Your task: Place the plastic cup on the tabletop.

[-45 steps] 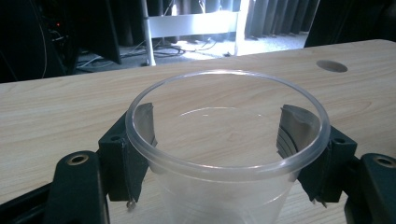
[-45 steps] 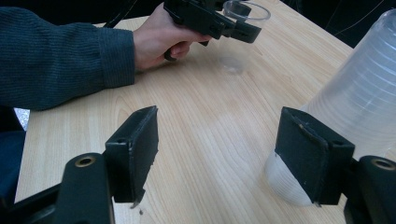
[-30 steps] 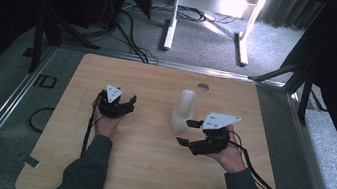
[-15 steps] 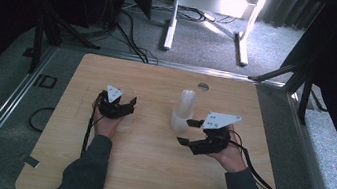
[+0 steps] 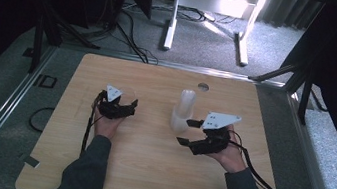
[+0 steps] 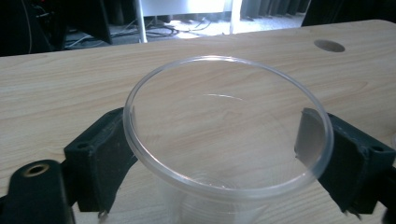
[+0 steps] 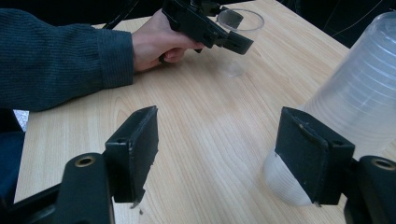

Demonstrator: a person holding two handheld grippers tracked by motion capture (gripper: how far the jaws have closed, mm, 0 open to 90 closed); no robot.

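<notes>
A clear plastic cup (image 6: 224, 182) stands upright on the wooden table (image 6: 60, 79) between the jaws of my left gripper (image 6: 219, 144). Those jaws have just been opening and sit beside the undeformed rim without squeezing it. From the right gripper view the same cup (image 7: 238, 44) stands by the left gripper (image 7: 233, 35), which a hand holds. An upside-down stack of clear cups (image 5: 183, 109) stands mid-table. My right gripper (image 5: 187, 131) is open just in front of it. One of its jaws is beside the stack's base (image 7: 359, 102), and nothing lies between the two jaws.
The table has a round hole (image 5: 203, 86) near its far edge. Cables trail from both grippers toward the person. Bare wood (image 5: 145, 172) lies between the two forearms. A metal frame and grey carpet surround the table.
The left gripper's jaws have spread slightly around the clear cup. Both hands and the cup stack have stayed where they were.
</notes>
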